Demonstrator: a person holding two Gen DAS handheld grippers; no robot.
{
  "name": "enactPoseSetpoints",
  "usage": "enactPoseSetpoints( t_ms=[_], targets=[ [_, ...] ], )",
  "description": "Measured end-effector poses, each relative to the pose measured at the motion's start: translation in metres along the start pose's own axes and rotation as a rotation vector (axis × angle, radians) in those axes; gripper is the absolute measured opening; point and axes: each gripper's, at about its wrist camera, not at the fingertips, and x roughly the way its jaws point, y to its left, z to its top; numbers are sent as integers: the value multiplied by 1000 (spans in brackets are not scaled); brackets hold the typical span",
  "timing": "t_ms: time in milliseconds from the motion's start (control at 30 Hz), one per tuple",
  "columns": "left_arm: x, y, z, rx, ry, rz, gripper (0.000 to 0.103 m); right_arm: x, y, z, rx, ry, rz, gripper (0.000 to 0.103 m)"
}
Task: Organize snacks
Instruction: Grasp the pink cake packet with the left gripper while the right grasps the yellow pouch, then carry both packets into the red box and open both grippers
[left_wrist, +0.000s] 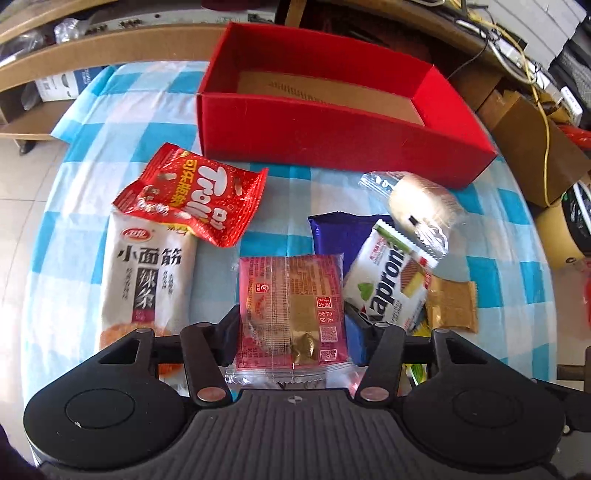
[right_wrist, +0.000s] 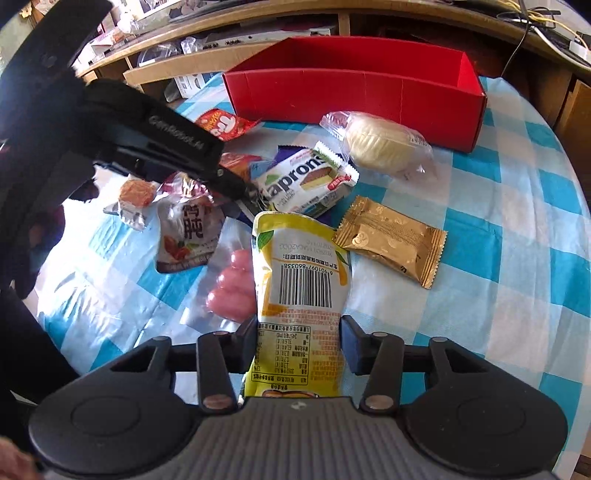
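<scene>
Gathering the scattered packets into the red box (left_wrist: 343, 125) looks like the step in hand, and you seem to be at the pick-up stage with both tools loaded. That box sits open at the far edge of the bench (right_wrist: 517, 229), its cardboard floor bare where it shows, well beyond the snacks.

Your left tool (left_wrist: 293, 332) has its jaws closed against the sides of the pink packet (left_wrist: 291, 310), which stands between the pads with the white chili-strip bag (left_wrist: 147, 280) to its left and the Kapronis wafer (left_wrist: 391, 284) just beside it on the right.

Your right tool (right_wrist: 297, 345) has its jaws pressed on the yellow pouch (right_wrist: 299, 280), barcode side up, reaching forward from the pads; the gold packet (right_wrist: 391, 240) lies just beside it.

Next, I judge, you need to carry each one forward over the near wall and let go inside, one tool at a time so they don't crowd each other.
</scene>
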Motion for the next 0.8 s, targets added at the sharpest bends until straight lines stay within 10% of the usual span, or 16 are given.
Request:
enactPoseSetpoints(
  t_ms=[800],
  targets=[
    [-35, -24, 24, -1, -129, -85, 62, -26, -33, 72, 127, -177, -36, 59]
  ],
)
